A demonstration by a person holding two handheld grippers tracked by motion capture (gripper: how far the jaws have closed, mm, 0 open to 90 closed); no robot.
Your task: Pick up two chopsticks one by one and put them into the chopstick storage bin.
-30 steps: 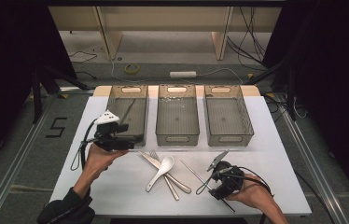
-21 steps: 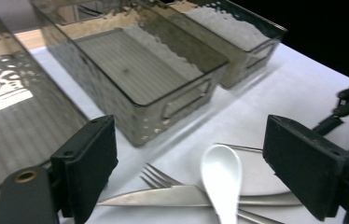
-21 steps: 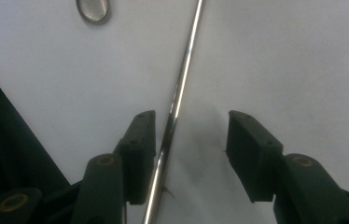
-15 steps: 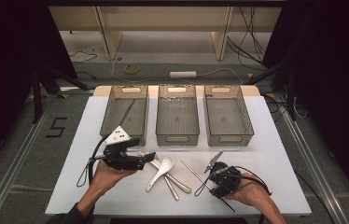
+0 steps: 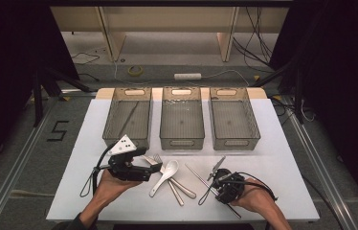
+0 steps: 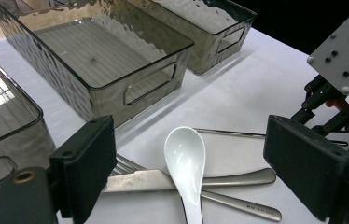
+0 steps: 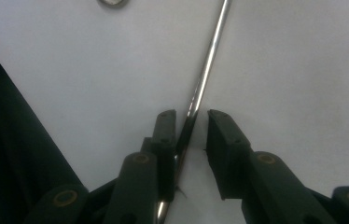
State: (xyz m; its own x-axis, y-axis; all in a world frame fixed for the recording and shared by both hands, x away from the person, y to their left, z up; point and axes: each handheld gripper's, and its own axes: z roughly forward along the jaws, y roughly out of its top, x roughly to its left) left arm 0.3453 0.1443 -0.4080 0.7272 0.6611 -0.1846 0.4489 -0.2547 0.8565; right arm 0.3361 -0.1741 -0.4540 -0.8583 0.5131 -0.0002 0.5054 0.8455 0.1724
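On the near right part of the white table point(image 5: 273, 143), the right gripper point(image 7: 192, 117) points down over a thin metal chopstick point(image 7: 207, 60). The chopstick lies flat on the table and passes between the two jaws. In the right gripper view its long axis runs from the bottom of the gap up and a bit to the right, so the jaws straddle it across its width.

The right jaws have just been closing and now stand narrow. One pad point(image 7: 165, 135) sits against the rod. The other pad point(image 7: 221, 135) is a small gap away, so this is judged not yet a clamp. The rod is off-centre in the gap, towards the touching pad. The rest of the closing should push it to the middle or pin it, and a thin round rod on a smooth top could roll or slip out.

The left gripper point(image 6: 193, 140) is well apart from the chopstick, at the near left, with its jaws spread wide and nothing in them. It faces the white spoon point(image 6: 184, 158), which lies on top of a fork point(image 5: 157, 158) and other metal handles just ahead of it. The right hand is clearly the nearer one for the chopstick.

Three grey bins point(image 5: 182, 143) stand in a row at the far side, well away from both grippers.
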